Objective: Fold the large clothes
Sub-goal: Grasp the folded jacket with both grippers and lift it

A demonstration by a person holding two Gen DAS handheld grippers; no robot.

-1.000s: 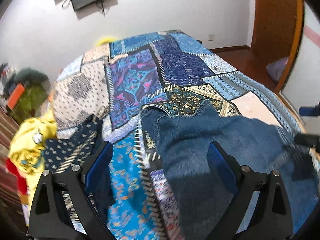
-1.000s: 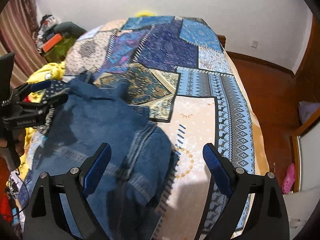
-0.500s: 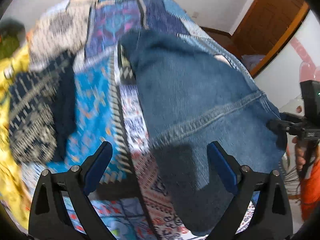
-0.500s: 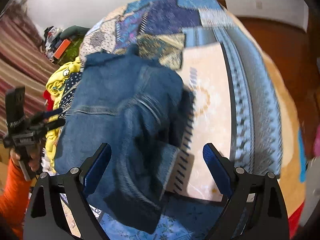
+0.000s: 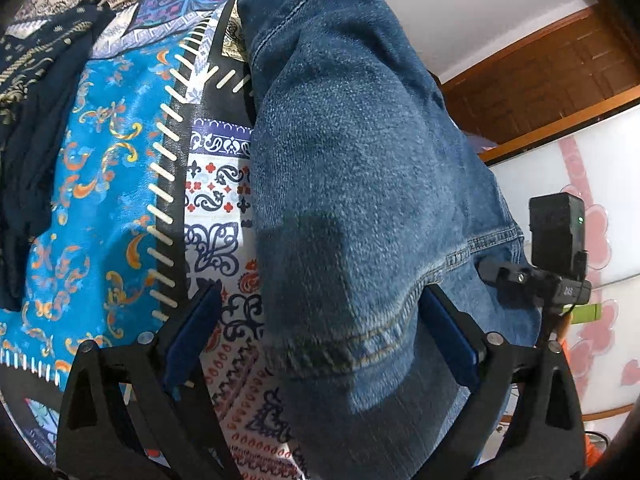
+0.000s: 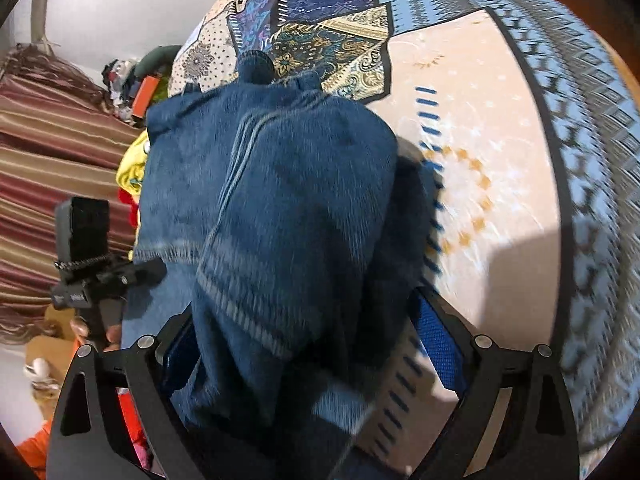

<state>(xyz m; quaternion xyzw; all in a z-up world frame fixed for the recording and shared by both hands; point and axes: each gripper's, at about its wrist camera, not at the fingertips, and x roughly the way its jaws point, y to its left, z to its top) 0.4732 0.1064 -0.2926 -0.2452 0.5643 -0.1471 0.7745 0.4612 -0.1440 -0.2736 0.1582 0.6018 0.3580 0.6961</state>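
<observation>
Both tongs close in on the near hem of the denim garment

Left tongs point(image 5: 320, 344) and right tongs point(image 6: 316, 354), jaws spread and unclenched, now straddle the denim garment point(image 5: 360, 160) lying on the bed point(image 5: 108, 184); a second ago they hovered higher, so a grasp seems next.

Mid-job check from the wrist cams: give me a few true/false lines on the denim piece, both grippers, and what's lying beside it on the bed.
1. The denim garment lies on the patchwork bedspread. True.
2. The left gripper is clamped shut. False: its jaws stand wide open around the denim's near edge.
3. The right gripper is open. True.
4. A dark patterned garment lies left of the denim. True.
5. The denim is spread flat in a single layer. False: it is bunched and layered.
</observation>
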